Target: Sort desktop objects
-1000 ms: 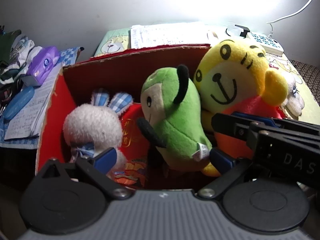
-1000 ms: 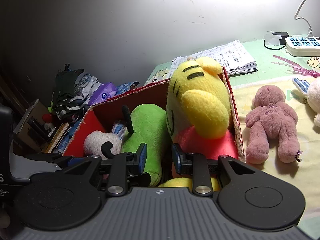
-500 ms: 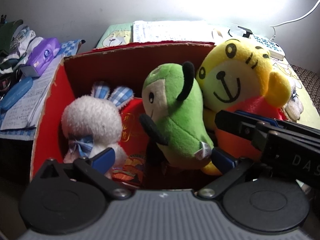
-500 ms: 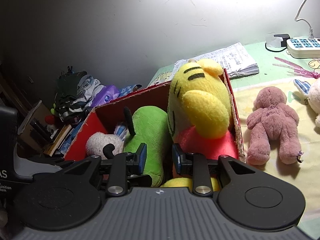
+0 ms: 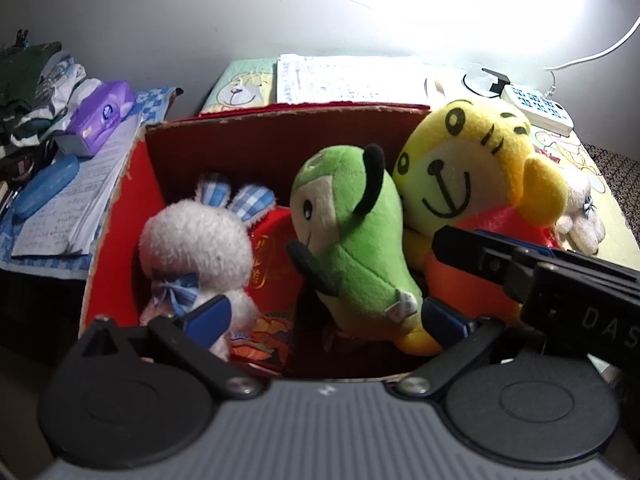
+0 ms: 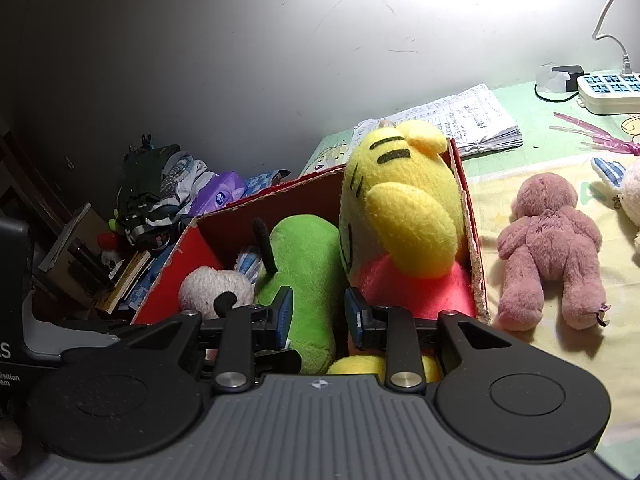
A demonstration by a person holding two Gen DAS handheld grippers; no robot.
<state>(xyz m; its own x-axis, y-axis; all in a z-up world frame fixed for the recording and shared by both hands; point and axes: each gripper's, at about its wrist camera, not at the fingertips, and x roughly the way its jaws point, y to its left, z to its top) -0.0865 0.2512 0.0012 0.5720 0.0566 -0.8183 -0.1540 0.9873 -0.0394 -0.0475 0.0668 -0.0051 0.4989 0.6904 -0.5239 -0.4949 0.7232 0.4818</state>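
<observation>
I'm at the release step: my right gripper (image 6: 318, 316), low centre of its view, is opening, the green plush (image 6: 308, 276) between the pads but no longer pinched, already standing in the red box (image 5: 120, 216) between the white rabbit (image 5: 196, 248) and the yellow tiger (image 6: 400, 216). My left gripper (image 5: 324, 316) is spread wide and empty. Next I'd back out and fetch the pink bear (image 6: 552, 248) at right on the table; the box's wall stands between.

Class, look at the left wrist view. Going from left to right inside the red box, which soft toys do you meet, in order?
White rabbit toy with checked ears → green toy with black ears → yellow tiger toy in red, all inside the red box.
</observation>
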